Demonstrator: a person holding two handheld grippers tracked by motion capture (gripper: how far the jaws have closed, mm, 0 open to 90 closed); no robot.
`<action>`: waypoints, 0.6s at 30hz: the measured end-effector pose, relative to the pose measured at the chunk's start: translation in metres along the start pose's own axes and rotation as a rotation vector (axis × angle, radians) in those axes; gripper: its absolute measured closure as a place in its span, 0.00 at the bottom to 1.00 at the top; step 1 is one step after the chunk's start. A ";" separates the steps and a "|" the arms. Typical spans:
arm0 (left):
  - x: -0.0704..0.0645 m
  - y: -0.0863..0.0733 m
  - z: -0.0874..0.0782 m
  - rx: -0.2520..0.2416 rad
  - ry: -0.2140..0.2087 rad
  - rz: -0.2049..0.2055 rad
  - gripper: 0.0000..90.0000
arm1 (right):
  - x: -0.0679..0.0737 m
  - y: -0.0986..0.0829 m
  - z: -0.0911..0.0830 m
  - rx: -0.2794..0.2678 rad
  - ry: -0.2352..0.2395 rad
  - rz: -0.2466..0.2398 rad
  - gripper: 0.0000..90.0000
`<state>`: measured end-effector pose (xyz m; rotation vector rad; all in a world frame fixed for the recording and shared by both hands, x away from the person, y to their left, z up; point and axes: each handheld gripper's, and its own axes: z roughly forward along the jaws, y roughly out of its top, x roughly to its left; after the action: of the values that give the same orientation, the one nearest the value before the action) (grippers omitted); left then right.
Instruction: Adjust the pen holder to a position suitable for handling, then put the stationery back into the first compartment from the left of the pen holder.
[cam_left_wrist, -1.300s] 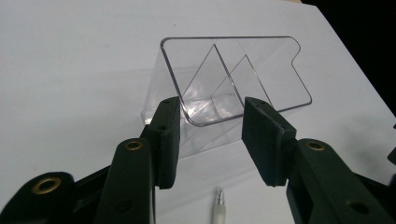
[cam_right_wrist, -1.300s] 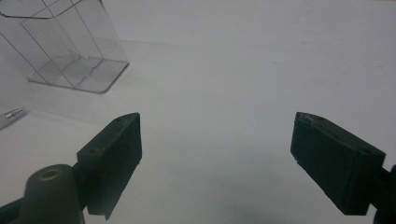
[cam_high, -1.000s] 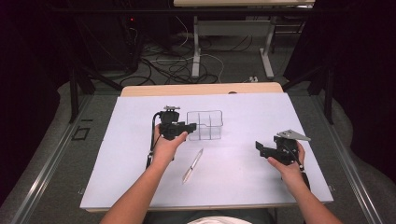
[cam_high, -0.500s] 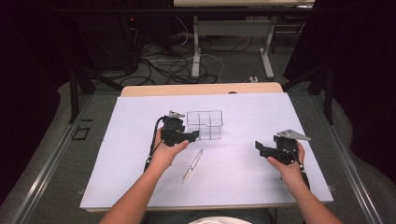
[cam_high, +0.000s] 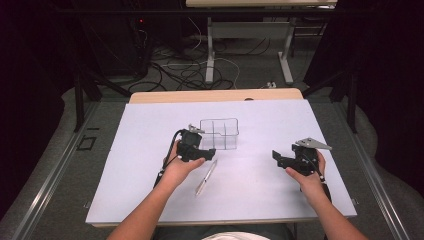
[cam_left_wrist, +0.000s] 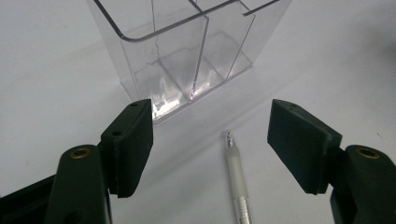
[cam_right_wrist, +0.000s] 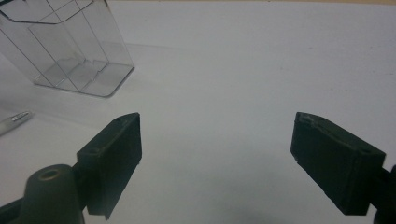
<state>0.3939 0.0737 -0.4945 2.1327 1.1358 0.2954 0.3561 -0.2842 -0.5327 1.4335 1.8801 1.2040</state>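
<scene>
- My left hand-held gripper (cam_high: 209, 152) has its jaws spread, empty, with a pen (cam_left_wrist: 237, 179) lying on the bench (cam_high: 150, 125) between them.
- A clear divided organizer (cam_left_wrist: 187, 51) stands just beyond the pen tip.
- My right hand-held gripper (cam_high: 276, 157) is also spread and empty, well apart from the organizer.

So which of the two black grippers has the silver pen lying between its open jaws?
The left gripper: the silver pen lies on the white table between its open jaws. The right gripper is open over bare table.
</scene>
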 end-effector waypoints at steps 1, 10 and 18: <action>0.000 -0.001 0.001 0.002 -0.001 0.000 0.35 | 0.000 0.000 0.000 0.000 0.001 -0.002 0.18; 0.000 -0.007 0.013 0.040 -0.053 -0.031 0.36 | 0.000 0.000 0.000 -0.001 0.005 -0.006 0.18; 0.002 -0.010 0.016 0.051 -0.049 -0.028 0.39 | 0.000 0.001 0.001 0.000 0.007 -0.001 0.18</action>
<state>0.3968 0.0717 -0.5134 2.1552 1.1554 0.2023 0.3573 -0.2838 -0.5325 1.4296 1.8858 1.2098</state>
